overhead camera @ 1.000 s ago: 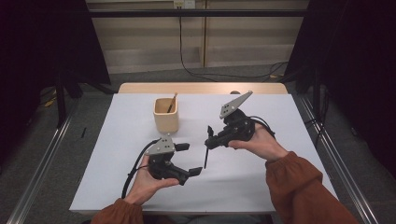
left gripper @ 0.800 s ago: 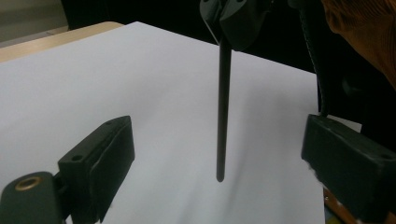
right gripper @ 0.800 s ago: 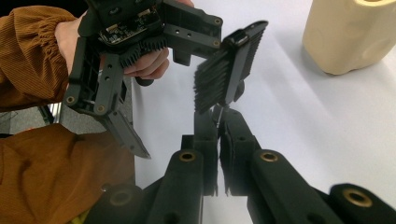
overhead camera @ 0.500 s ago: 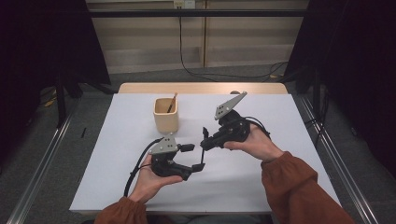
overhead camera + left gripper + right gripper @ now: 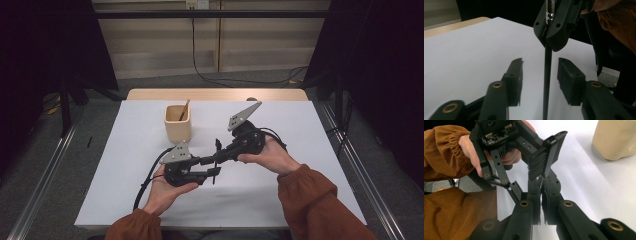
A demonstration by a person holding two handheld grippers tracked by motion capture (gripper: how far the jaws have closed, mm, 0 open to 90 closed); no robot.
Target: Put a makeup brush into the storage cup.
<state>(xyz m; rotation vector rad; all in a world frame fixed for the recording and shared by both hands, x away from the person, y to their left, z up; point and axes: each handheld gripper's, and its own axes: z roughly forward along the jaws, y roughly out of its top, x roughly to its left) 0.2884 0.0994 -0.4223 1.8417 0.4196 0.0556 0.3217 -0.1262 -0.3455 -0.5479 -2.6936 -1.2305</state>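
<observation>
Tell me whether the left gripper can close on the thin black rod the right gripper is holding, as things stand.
Probably yes. The left gripper has its jaws open with the thin black rod standing between them, nothing between pads and rod. The right gripper is shut on the rod higher up, leaving that lower stretch free.

Right tongs (image 5: 218,159) gripping black stick (image 5: 217,156)

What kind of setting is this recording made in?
Probably a lab-style recording station, not a home: a white-covered table stands between dark curtains, with metal floor rails alongside. A person works two handheld grippers over it near a beige cup.
</observation>
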